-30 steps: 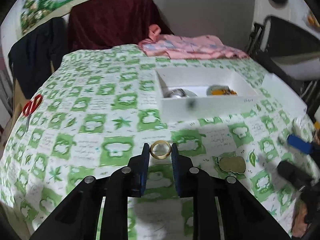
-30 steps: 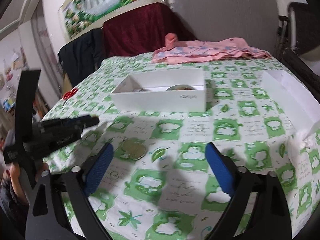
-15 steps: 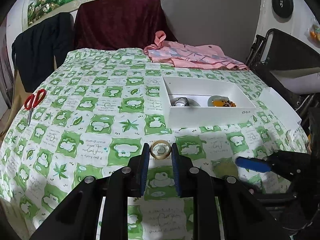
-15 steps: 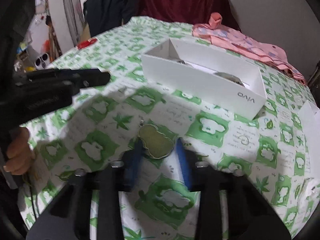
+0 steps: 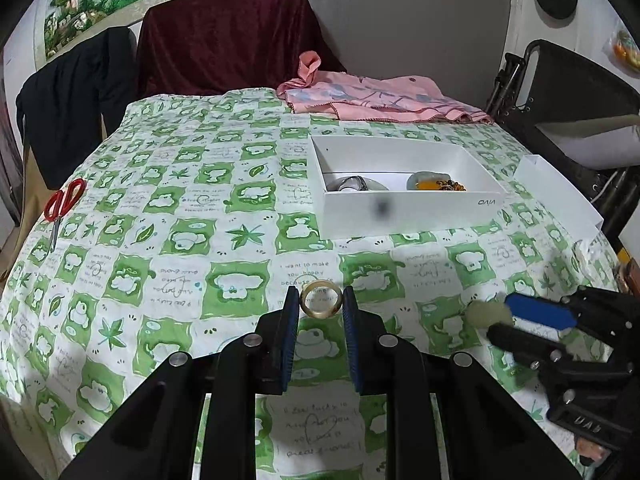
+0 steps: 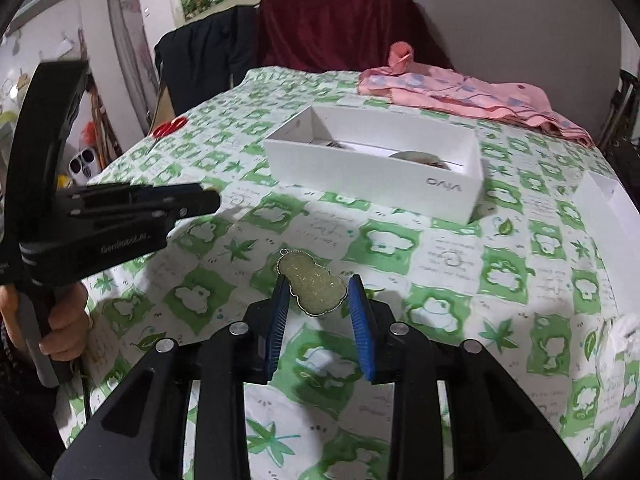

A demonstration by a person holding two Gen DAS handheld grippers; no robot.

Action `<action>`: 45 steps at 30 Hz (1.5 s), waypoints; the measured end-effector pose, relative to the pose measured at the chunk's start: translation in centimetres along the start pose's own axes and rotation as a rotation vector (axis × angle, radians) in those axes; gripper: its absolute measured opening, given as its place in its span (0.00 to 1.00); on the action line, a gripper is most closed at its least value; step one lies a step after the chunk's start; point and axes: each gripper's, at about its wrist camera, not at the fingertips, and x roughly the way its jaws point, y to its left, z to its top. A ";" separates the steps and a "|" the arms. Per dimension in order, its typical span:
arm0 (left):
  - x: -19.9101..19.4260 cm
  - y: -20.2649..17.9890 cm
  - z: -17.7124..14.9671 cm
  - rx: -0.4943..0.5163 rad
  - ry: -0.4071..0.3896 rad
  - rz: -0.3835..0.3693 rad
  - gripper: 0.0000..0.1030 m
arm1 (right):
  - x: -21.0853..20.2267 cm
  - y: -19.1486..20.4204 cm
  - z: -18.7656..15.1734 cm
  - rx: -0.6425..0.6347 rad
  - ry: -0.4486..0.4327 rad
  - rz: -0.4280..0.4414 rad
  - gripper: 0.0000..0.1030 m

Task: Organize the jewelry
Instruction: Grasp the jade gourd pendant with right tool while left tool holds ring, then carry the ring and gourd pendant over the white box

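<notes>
Over green-checked tablecloth (image 5: 168, 208), my left gripper (image 5: 321, 300) is pinching a yellowish translucent ring (image 5: 321, 300); my right gripper (image 6: 319, 294) is clamping a pale-green gourd-shaped pendant (image 6: 316, 286).

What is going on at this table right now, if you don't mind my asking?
A person is sorting jewelry with two handheld tools. The left tool grips a pale ring; the right tool has closed on a green gourd-shaped pendant. Both are held above the green patterned cloth, short of the white box, which already holds a few pieces.
</notes>
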 end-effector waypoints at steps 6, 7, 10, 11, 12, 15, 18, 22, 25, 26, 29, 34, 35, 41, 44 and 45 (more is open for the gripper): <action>-0.3 -0.3 -0.1 0.014 -0.022 0.019 0.21 | -0.2 -1.3 0.1 0.070 -0.020 -0.008 0.28; -0.4 -0.4 -0.2 0.018 -0.025 0.025 0.21 | -0.2 -1.3 0.1 0.073 -0.021 -0.008 0.28; -0.6 -0.8 -0.3 0.035 -0.036 0.043 0.21 | -0.3 -1.3 0.2 0.073 -0.025 -0.008 0.28; -0.8 -0.9 -0.3 0.041 -0.040 0.049 0.21 | -0.3 -1.3 0.2 0.073 -0.025 -0.008 0.28; -0.8 -1.1 -0.4 0.047 -0.044 0.053 0.21 | -0.3 -1.3 0.2 0.073 -0.026 -0.007 0.28; -1.1 -1.6 -0.5 0.067 -0.057 0.067 0.21 | -0.4 -1.1 0.2 0.074 -0.032 -0.007 0.28; -1.2 -1.9 -0.6 0.081 -0.070 0.082 0.21 | -0.6 -1.1 0.2 0.077 -0.039 -0.005 0.28; -1.5 -2.3 -0.5 0.097 -0.087 0.104 0.21 | -1.2 -1.2 0.3 0.094 -0.058 0.004 0.28; -1.9 -2.6 -0.2 0.100 -0.105 0.117 0.21 | -2.3 -1.5 0.6 0.121 -0.090 0.010 0.28; -2.1 -2.8 0.0 0.104 -0.117 0.124 0.21 | -2.6 -1.6 0.6 0.129 -0.100 0.011 0.28; -2.8 -3.2 1.0 0.109 -0.138 0.118 0.21 | -3.7 -2.1 1.3 0.155 -0.131 0.015 0.28; -4.2 -3.7 3.7 0.106 -0.186 0.104 0.21 | -5.7 -3.2 3.5 0.187 -0.195 0.024 0.28; -4.5 -3.7 4.3 0.102 -0.198 0.104 0.21 | -6.3 -3.5 4.1 0.190 -0.211 0.022 0.28; -6.0 -3.7 5.8 0.064 -0.244 0.083 0.21 | -8.2 -4.2 5.0 0.204 -0.271 0.015 0.28; -6.3 -3.6 5.1 0.051 -0.241 0.082 0.21 | -8.6 -4.6 4.4 0.226 -0.275 0.018 0.28; -6.3 -3.6 4.6 0.043 -0.233 0.078 0.21 | -8.5 -4.7 4.1 0.236 -0.271 0.021 0.28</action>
